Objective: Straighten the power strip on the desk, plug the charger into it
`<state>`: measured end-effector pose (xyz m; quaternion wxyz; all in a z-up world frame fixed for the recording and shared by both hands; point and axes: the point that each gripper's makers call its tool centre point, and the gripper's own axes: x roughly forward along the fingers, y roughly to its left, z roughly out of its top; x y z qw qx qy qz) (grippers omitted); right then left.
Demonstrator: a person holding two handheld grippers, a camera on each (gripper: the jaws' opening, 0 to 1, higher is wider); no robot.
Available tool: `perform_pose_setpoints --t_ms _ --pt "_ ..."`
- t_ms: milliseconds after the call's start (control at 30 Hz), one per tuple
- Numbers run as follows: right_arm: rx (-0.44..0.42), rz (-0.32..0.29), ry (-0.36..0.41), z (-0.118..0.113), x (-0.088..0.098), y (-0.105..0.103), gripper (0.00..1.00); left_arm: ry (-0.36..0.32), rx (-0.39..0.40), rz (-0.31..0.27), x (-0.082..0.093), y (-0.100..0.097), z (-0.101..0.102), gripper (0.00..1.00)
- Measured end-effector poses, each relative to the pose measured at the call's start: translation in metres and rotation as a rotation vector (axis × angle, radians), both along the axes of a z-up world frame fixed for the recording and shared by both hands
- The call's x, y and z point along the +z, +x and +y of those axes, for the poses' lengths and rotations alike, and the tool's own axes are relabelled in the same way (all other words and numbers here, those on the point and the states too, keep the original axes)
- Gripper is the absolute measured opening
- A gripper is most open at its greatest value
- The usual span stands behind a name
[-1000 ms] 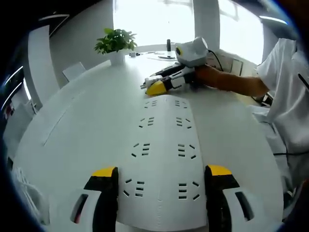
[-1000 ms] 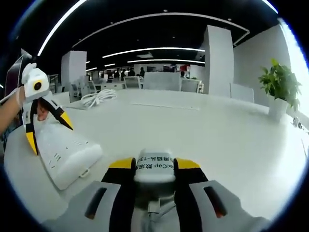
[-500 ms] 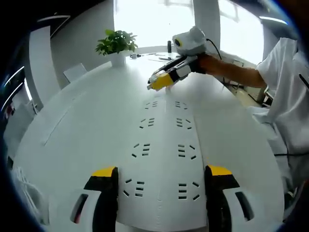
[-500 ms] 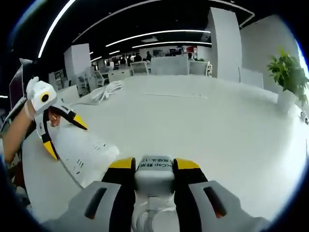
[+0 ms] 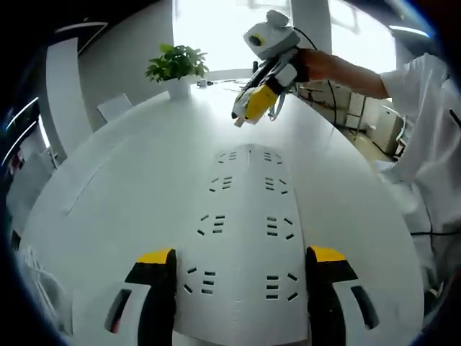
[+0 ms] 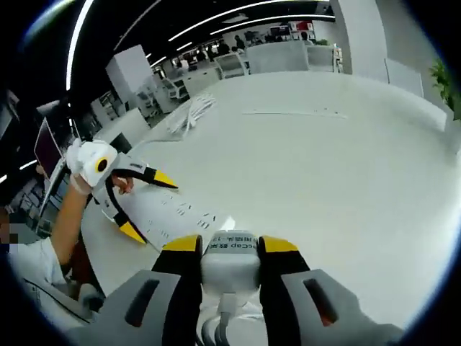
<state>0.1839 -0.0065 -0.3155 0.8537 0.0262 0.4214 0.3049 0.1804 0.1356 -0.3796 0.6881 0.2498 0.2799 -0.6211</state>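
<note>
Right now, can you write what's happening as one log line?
left gripper: open around power strip | right gripper: shut on charger, raised | charger: unplugged

- The white charger [image 6: 230,257] is clamped between the yellow-tipped jaws of the right gripper [image 6: 229,246].
- The white power strip [image 6: 175,215] is seen ahead and to the left of the jaws, lying on the white desk [image 6: 346,166].
- The strip's far end is straddled by the left gripper [image 6: 146,205], its jaws spread.
</note>
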Motion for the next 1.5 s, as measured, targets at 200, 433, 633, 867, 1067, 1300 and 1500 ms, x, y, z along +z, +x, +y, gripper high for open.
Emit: perform_pose_setpoints --t_ms 200,433,633,867,1067,1300,1500 --pt "0.061 0.157 -0.057 0.029 0.005 -0.011 0.29 -0.006 0.018 -0.002 0.000 0.000 -0.001 0.75" --pt "0.019 0.304 -0.091 0.038 -0.012 -0.018 0.29 -0.012 0.025 -0.003 0.000 0.001 -0.001 0.75" --pt "-0.028 0.374 -0.118 0.038 -0.022 -0.022 0.29 -0.020 0.028 -0.005 0.000 0.001 -0.001 0.75" --pt "-0.117 0.394 -0.141 0.039 -0.024 -0.027 0.29 -0.030 0.036 -0.010 0.000 0.000 -0.002 0.75" --pt "-0.164 0.374 -0.166 0.042 -0.025 -0.036 0.29 -0.053 0.056 -0.018 0.000 0.001 -0.004 0.75" --pt "-0.230 0.360 -0.208 0.042 -0.028 -0.035 0.29 -0.063 0.061 -0.023 0.001 0.002 -0.004 0.75" --pt "-0.251 0.322 -0.277 0.045 -0.027 -0.034 0.29 -0.091 0.070 -0.034 0.002 0.003 -0.004 0.75"
